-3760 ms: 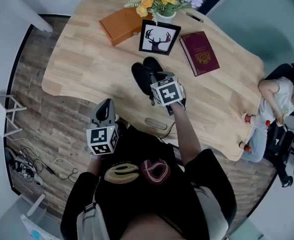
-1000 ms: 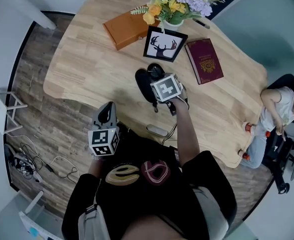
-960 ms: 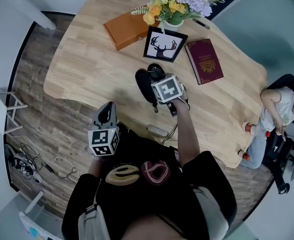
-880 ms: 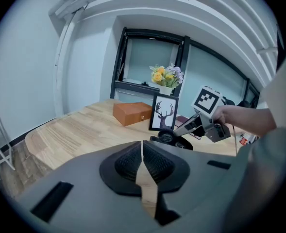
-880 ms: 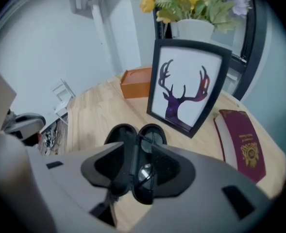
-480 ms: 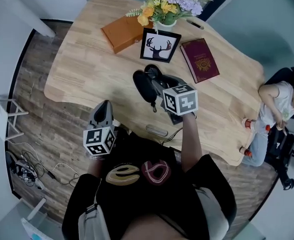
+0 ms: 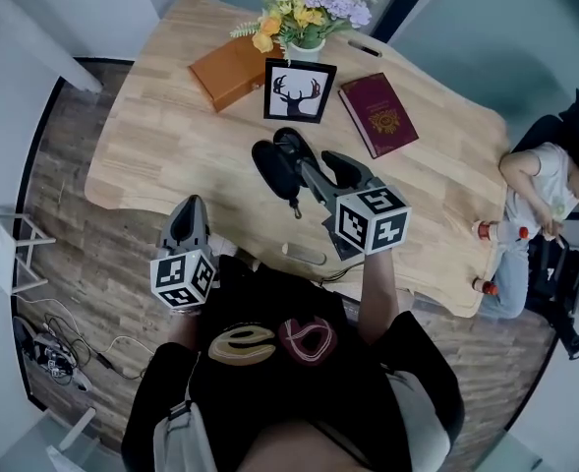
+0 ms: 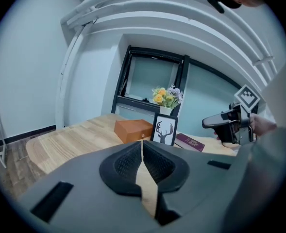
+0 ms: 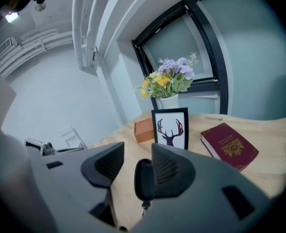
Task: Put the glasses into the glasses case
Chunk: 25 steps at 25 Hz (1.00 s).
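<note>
A black glasses case (image 7: 274, 165) lies on the wooden table (image 7: 161, 136), showing as two dark lobes with a zip pull hanging toward me. I cannot make out the glasses in any view. My right gripper (image 7: 317, 163) hovers just right of the case, raised off the table and open, with nothing between its fingers. In the right gripper view the case (image 9: 143, 178) shows beyond the open right gripper (image 9: 133, 161). My left gripper (image 7: 188, 216) is off the table's near edge. It is shut and empty, also seen as the left gripper (image 8: 142, 154).
Behind the case stand a deer picture frame (image 7: 299, 90), a flower vase (image 7: 304, 13), an orange box (image 7: 228, 70) and a maroon book (image 7: 377, 114). A person (image 7: 540, 190) sits at the table's far right end. Cables (image 7: 48, 347) lie on the floor at left.
My right gripper has drawn back from over the case, toward me and to the right, and now stands open. The left gripper has hardly moved.
</note>
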Motion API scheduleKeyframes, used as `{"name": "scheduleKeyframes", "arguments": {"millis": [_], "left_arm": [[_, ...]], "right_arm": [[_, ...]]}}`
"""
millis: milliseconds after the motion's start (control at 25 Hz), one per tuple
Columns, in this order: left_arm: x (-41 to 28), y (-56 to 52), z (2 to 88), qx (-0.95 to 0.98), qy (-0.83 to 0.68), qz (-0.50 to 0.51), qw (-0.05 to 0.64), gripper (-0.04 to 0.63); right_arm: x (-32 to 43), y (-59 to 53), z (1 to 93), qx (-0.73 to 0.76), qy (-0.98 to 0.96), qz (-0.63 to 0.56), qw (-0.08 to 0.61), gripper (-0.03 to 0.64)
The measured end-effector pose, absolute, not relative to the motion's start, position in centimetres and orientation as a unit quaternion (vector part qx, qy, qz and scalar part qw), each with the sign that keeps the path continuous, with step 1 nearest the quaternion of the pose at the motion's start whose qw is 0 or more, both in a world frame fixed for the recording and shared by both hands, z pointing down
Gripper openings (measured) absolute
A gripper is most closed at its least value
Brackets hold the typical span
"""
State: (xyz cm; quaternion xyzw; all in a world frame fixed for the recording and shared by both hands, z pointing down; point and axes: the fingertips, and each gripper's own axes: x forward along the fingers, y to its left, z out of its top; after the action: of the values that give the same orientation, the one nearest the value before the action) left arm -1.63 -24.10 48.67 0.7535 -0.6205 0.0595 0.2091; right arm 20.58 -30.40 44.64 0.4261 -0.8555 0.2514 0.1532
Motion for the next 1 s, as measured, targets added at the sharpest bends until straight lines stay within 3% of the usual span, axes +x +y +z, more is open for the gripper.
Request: {"name": "scheduleKeyframes", "arguments": {"millis": [480, 640, 1000], "left_arm": [[0.6, -24.6, 46.8, 0.781, -0.593, 0.027, 0.195, 0.023], [2.3, -24.7, 46.1, 0.796, -0.576, 0.028, 0.181, 0.023], [5.9, -24.8, 44.8, 0.829, -0.532, 0.022, 0.17, 0.023]], "right_arm": [[19.3, -25.2, 42.4, 0.376, -0.895, 0.221, 0.095, 0.132], [18.9, -23.8, 43.0, 0.372, -0.899, 0.205, 0.104, 0.078], [19.0, -23.1, 40.5, 0.389, -0.905, 0.172, 0.02, 0.026]]}}
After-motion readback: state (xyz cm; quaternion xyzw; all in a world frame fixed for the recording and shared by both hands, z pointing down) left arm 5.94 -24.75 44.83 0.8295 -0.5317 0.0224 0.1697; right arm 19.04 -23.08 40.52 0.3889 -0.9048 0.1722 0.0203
